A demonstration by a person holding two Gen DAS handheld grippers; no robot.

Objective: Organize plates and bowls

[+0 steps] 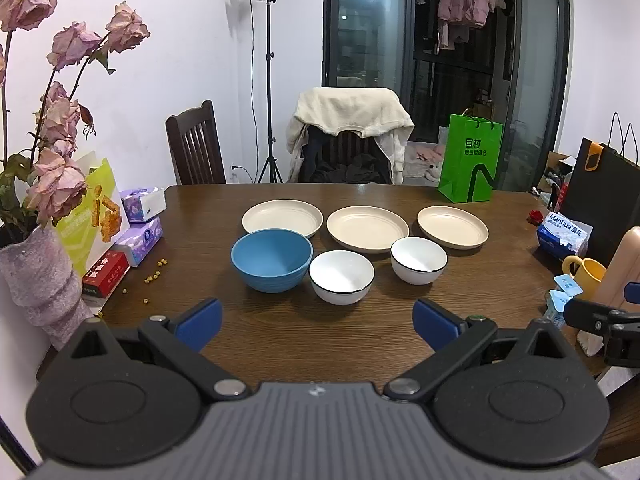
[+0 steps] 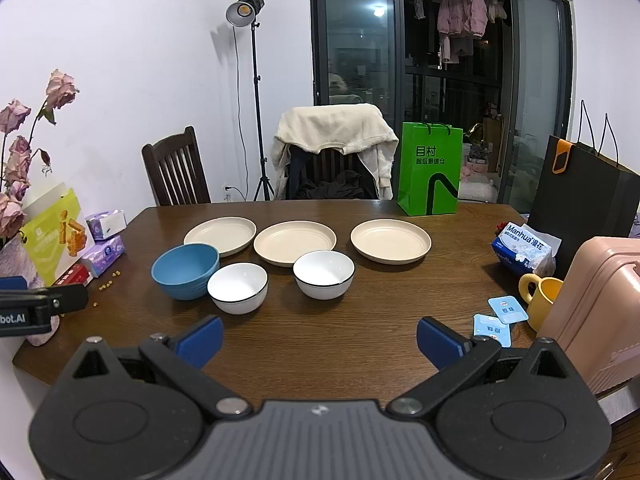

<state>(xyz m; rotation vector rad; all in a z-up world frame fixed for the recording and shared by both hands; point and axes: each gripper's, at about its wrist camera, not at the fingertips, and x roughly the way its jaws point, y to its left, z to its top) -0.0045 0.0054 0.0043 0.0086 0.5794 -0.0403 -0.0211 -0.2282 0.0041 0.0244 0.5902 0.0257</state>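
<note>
Left wrist view: the left hand-held gripper [image 1: 317, 322] hung released over the near edge of the brown wood-grain table [image 1: 320, 340], blue pads spread wide, grasping nothing. Three cream plates lay in a row toward 12 o'clock: left plate [image 1: 282, 218], middle plate [image 1: 367, 229], right plate [image 1: 452, 226], all round, matte, shallow, with raised rims. In front of them sat a blue bowl [image 1: 272, 259], matte and faintly ribbed outside, and two glossy white bowls with thin dark rims, one [image 1: 341, 277] just beside the blue, the other [image 1: 418, 260] toward 1 o'clock. The right hand-held gripper [image 1: 600, 320] showed only partly at 3 o'clock.

Right wrist view: the right gripper's pads also stood apart and empty above bare table. The same dishes spread from 10 to 1 o'clock, none stacked. A yellow mug [image 2: 540, 300] and blue sachets [image 2: 498, 322] lay at 2 o'clock.

Risks, as I judged them: the glazed white bowls looked slick, so a pinch on a thin rim could slip. The blue bowl's edge seemed to overlap the left plate, so lifting either could drag the other. A wide right-side sweep might clip the mug.
</note>
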